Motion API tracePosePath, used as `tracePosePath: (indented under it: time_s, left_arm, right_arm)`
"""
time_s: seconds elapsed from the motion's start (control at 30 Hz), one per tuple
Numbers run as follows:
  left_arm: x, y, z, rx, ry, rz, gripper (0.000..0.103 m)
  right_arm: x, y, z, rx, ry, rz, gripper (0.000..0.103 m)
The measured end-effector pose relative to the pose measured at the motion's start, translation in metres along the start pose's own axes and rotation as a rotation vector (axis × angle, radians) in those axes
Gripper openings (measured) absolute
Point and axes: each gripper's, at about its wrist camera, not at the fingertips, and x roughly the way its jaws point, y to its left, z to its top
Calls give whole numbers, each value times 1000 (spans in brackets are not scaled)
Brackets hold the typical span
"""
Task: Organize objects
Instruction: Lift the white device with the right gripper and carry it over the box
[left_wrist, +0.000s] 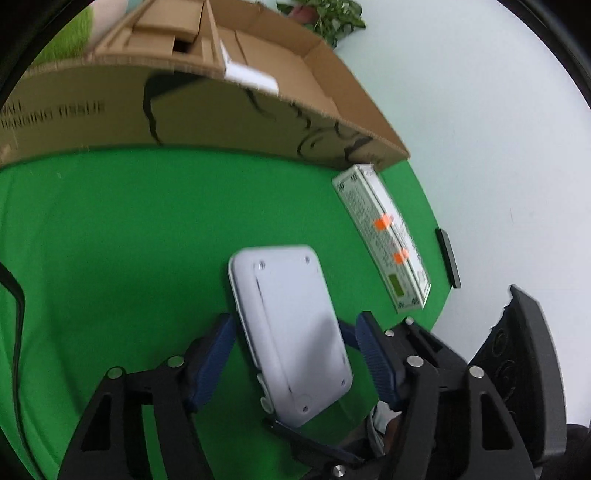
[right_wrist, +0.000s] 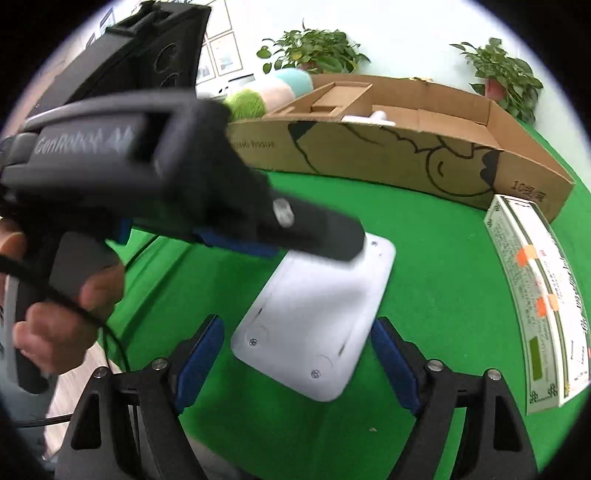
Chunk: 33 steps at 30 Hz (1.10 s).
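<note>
Green desk (right_wrist: 424, 258): both grippers' fingers, left (left_wrist: 291, 354) and right (right_wrist: 295, 362), straddle 1 white device (right_wrist: 317, 314) ungripped, likely bound for the cardboard box (right_wrist: 388, 162).

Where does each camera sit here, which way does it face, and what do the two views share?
Left wrist: rides the left gripper, facing down at the white device between its blue pads; the right gripper's black body shows at the right edge.
Right wrist: rides the right gripper, facing down at the white device; a hand holding the left gripper shows on the left.
Shared: the device, green mat, cardboard box, long printed carton.
</note>
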Motion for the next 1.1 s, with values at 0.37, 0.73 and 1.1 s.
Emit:
tracePosePath:
  time_s: [0.37,0.73,1.1]
  left_arm:
    - [14,-19,-25,-3,-9,-51,57]
    - [2,-11,-28,-37,-40,-11,29]
    - [-34,-42,-20,37,-121,30,28]
  right_arm:
    - [-25,-15,-20,14,23,-24,69]
    - [-7,2,-16,25,42,-148,68]
    - [-31,4,-8,70,-65,-192,67]
